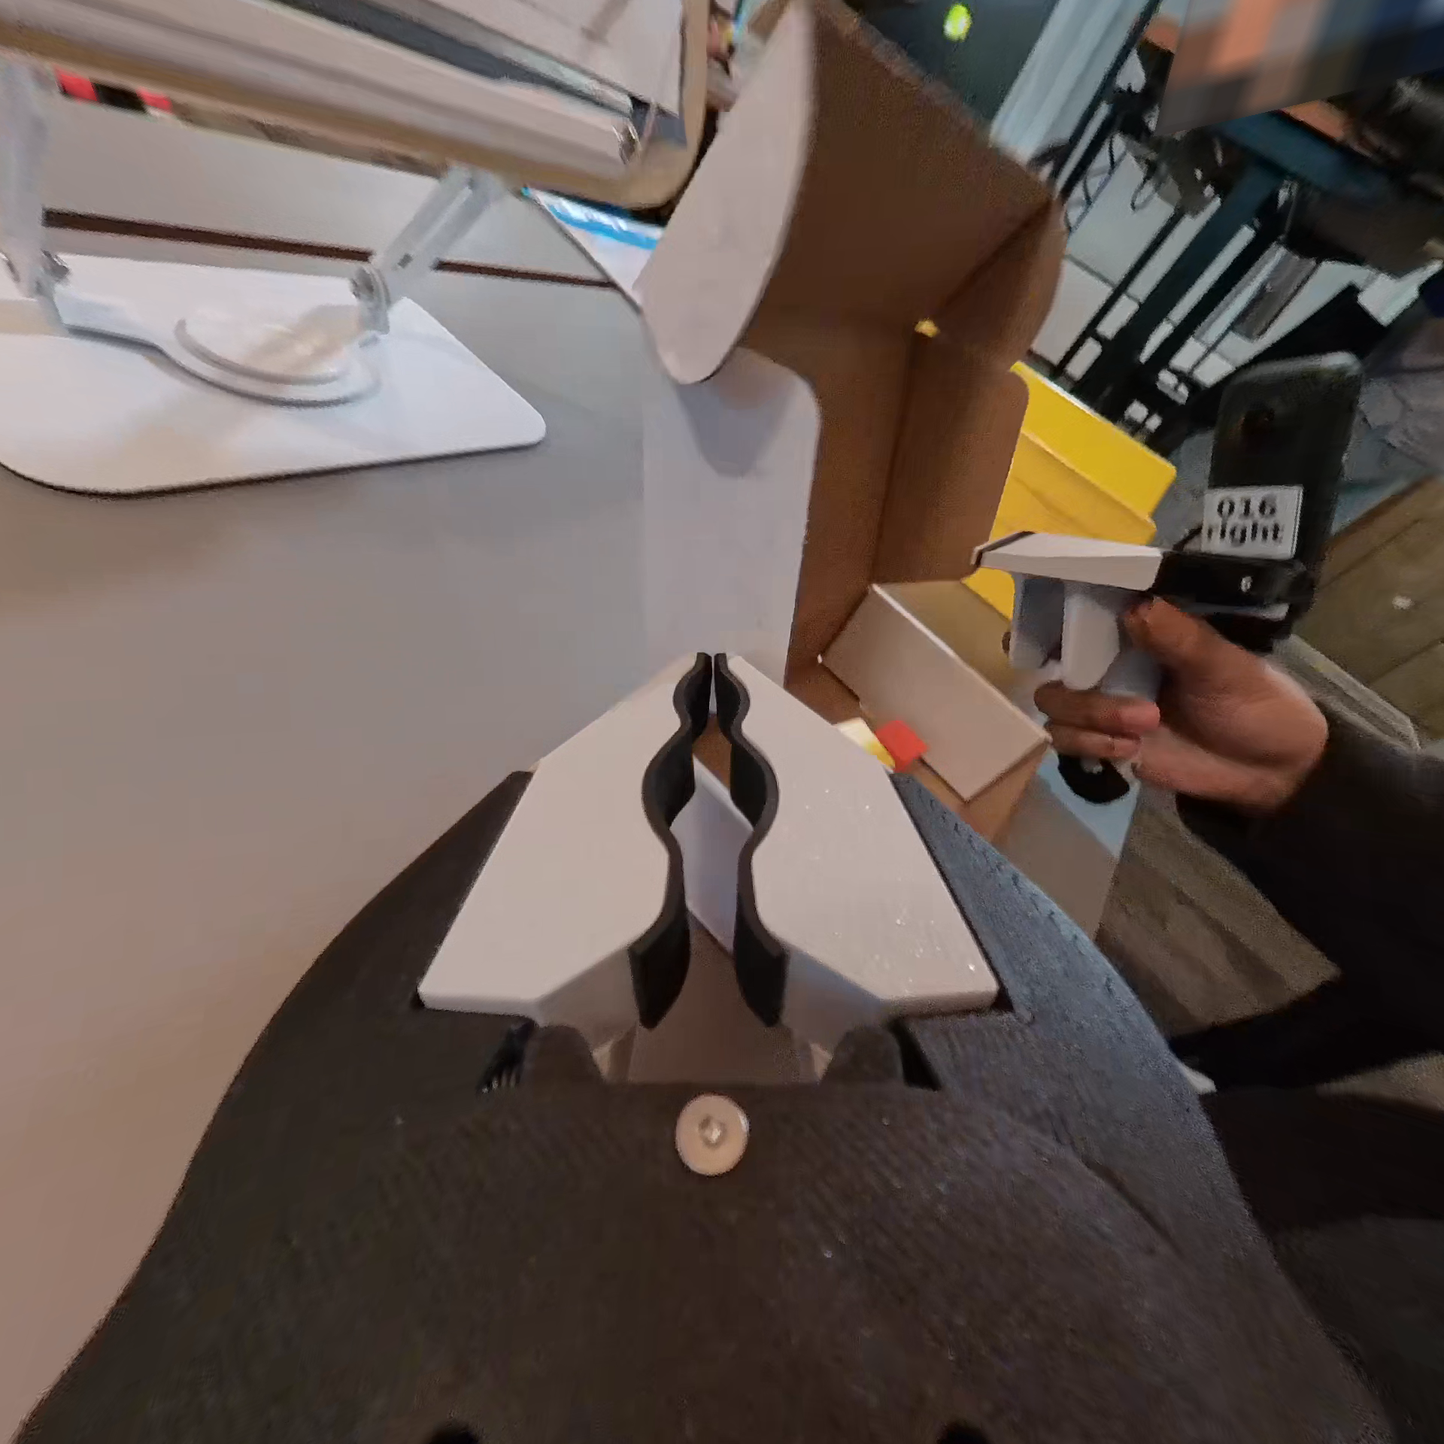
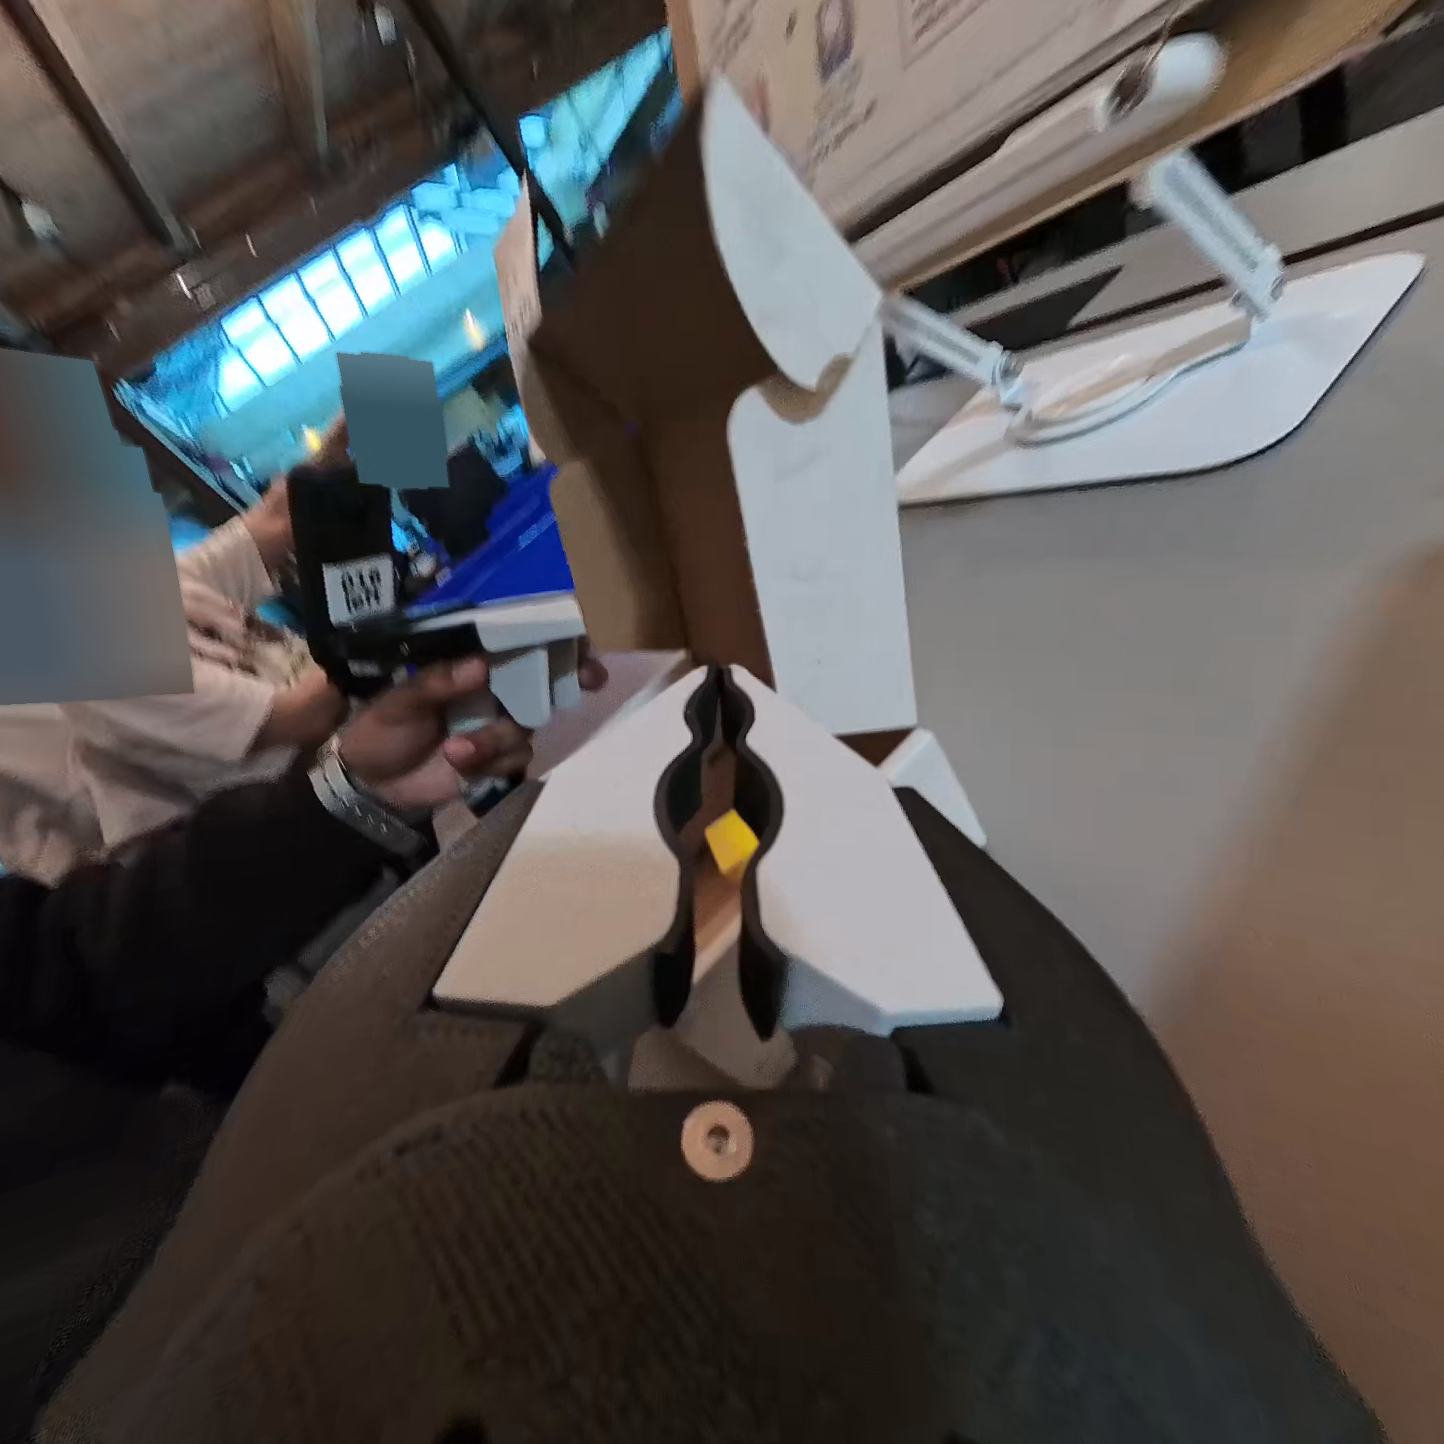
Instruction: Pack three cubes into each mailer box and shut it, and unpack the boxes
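Both grippers, left (image 1: 714, 664) and right (image 2: 720, 678), have fingers clenched on nothing. Mailer box (image 1: 930, 688) sits open on worktop (image 1: 312, 703), red cube (image 1: 900, 742) and yellow cube (image 2: 730, 848) inside. Risk: upright lid (image 1: 891, 258) gets knocked, shifting the box.

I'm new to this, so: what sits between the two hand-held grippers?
The open mailer box, lid raised, red cube inside, lies between left gripper and right gripper; the left wrist view shows it.

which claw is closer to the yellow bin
Right. The right claw sits just in front of the yellow bin; the left claw is across the mailer box from it.
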The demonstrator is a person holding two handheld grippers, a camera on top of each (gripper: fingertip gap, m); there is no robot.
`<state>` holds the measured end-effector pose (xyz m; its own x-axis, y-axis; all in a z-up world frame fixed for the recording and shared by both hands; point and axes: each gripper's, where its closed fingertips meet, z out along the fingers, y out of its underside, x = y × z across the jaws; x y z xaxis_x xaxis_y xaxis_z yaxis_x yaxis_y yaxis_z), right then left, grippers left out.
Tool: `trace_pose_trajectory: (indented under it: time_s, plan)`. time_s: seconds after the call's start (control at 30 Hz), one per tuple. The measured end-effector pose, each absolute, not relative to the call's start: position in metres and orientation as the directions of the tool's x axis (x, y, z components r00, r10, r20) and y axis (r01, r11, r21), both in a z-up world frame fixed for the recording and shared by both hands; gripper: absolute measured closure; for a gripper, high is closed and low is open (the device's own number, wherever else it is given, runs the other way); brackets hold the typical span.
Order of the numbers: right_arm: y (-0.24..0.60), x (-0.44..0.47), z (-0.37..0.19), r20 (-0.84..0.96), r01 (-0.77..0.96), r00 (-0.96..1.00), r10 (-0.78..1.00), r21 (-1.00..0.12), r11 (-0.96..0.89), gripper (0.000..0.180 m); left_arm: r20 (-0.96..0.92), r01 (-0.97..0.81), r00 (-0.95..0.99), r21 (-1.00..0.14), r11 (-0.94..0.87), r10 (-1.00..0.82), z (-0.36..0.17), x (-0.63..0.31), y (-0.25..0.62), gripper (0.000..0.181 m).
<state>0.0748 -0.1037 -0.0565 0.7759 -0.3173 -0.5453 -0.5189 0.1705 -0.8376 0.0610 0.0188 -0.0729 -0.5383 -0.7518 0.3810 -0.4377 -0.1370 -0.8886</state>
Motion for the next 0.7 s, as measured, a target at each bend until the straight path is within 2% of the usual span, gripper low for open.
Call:
trace_pose_trajectory:
  time_s: [0.03,0.1,0.17,0.33,0.43,0.5,0.63,0.7]
  plan:
    - [-0.103,0.069,-0.063,-0.515,-0.509,0.789,-0.334,-0.853,0.115,0.180,0.377,-0.452,-0.545,-0.884,-0.116,-0.749,-0.077,0.054,0.018,0.180]
    - [-0.106,0.063,-0.072,-0.457,-0.480,0.806,-0.377,-0.877,0.036,0.180,0.363,-0.474,-0.548,-0.877,-0.078,-0.754,-0.087,0.042,0.020,0.174]
    - [-0.113,0.060,-0.066,-0.432,-0.449,0.813,-0.391,-0.892,0.052,0.180,0.341,-0.470,-0.542,-0.881,-0.060,-0.768,-0.092,0.035,0.024,0.170]
    - [-0.146,0.072,-0.021,-0.506,-0.401,0.802,-0.318,-0.850,0.340,0.174,0.336,-0.405,-0.478,-0.904,-0.136,-0.811,-0.082,0.048,0.042,0.166]
    - [-0.161,0.091,-0.025,-0.549,-0.398,0.747,-0.376,-0.822,0.408,0.175,0.366,-0.432,-0.392,-0.883,-0.182,-0.844,-0.085,0.065,0.054,0.164]
    - [-0.156,0.103,-0.037,-0.520,-0.391,0.719,-0.461,-0.851,0.351,0.180,0.331,-0.426,-0.369,-0.891,-0.159,-0.869,-0.087,0.073,0.055,0.165]
    - [-0.126,0.104,-0.076,-0.274,-0.344,0.750,-0.602,-0.939,-0.003,0.180,0.295,-0.409,-0.439,-0.907,-0.104,-0.849,-0.084,0.071,0.031,0.166]
    - [-0.117,0.095,-0.081,-0.163,-0.280,0.773,-0.613,-0.955,-0.099,0.180,0.261,-0.387,-0.471,-0.919,-0.068,-0.843,-0.082,0.064,0.021,0.181]
